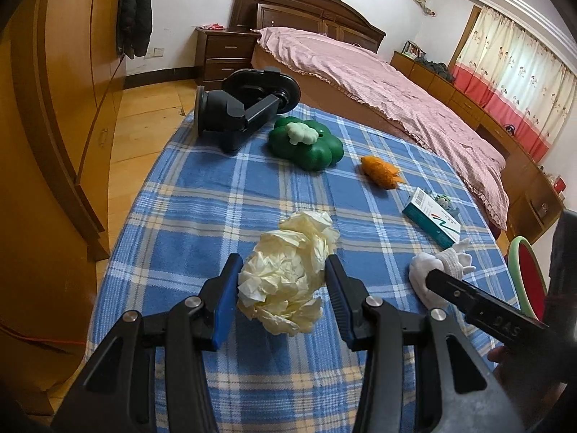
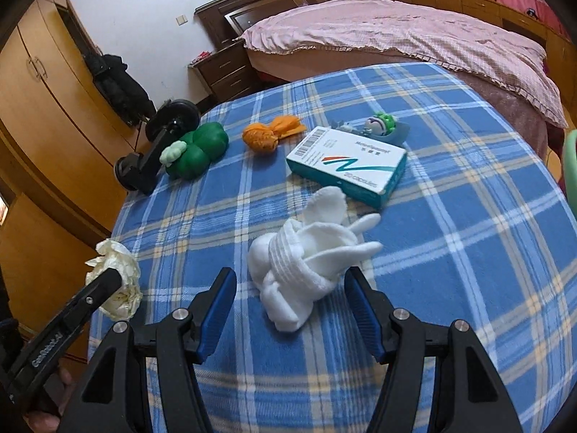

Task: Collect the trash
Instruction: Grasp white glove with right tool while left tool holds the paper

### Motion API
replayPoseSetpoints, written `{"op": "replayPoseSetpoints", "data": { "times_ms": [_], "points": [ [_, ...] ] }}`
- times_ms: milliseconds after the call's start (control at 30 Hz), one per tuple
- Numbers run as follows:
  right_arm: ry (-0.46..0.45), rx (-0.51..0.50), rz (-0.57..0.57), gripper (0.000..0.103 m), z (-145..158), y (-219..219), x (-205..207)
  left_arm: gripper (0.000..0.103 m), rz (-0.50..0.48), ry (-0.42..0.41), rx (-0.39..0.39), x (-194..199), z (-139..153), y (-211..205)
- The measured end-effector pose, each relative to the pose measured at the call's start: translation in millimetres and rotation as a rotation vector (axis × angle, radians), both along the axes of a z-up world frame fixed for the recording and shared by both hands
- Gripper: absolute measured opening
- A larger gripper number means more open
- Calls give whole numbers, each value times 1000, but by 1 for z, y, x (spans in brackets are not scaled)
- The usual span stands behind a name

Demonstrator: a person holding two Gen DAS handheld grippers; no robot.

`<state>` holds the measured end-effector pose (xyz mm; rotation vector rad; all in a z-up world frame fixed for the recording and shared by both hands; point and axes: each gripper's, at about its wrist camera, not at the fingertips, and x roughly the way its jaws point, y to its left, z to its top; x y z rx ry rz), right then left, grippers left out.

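A crumpled cream paper ball [image 1: 285, 274] lies on the blue plaid table cover [image 1: 202, 216]. My left gripper [image 1: 281, 288] is shut on it, both blue pads touching its sides. From the right wrist view that paper ball [image 2: 120, 281] sits near the table's left edge, with one left finger across it. A knotted white sock bundle [image 2: 303, 263] lies between the fingers of my right gripper [image 2: 288, 310], which is open with a gap on each side. The bundle [image 1: 438, 270] also shows in the left view, partly behind a right finger.
Further back on the table are a teal and white medicine box [image 2: 346, 162], an orange knitted toy [image 2: 267, 133], a green pumpkin-shaped toy [image 2: 196, 149], a small figure toy [image 2: 382, 126] and a black phone mount [image 1: 238, 108]. A pink bed [image 1: 378, 86] stands behind and a wooden wardrobe [image 1: 54, 108] to the left.
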<state>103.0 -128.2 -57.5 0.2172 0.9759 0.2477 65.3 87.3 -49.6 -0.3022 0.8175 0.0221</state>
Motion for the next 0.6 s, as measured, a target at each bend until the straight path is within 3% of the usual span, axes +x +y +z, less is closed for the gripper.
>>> {"op": "replayPoseSetpoints", "data": {
  "times_ms": [167,433,600],
  "points": [
    [-11,-30,9,63,-6,7,3,48,3,10,-11,4,-5,3],
    [-18,-46,7,35,-6,4,4,48,5,11,-13,4,-6,4],
    [-25,-39,18,28,-5,1,2,48,5,5,-5,3,-3,2]
  ]
}}
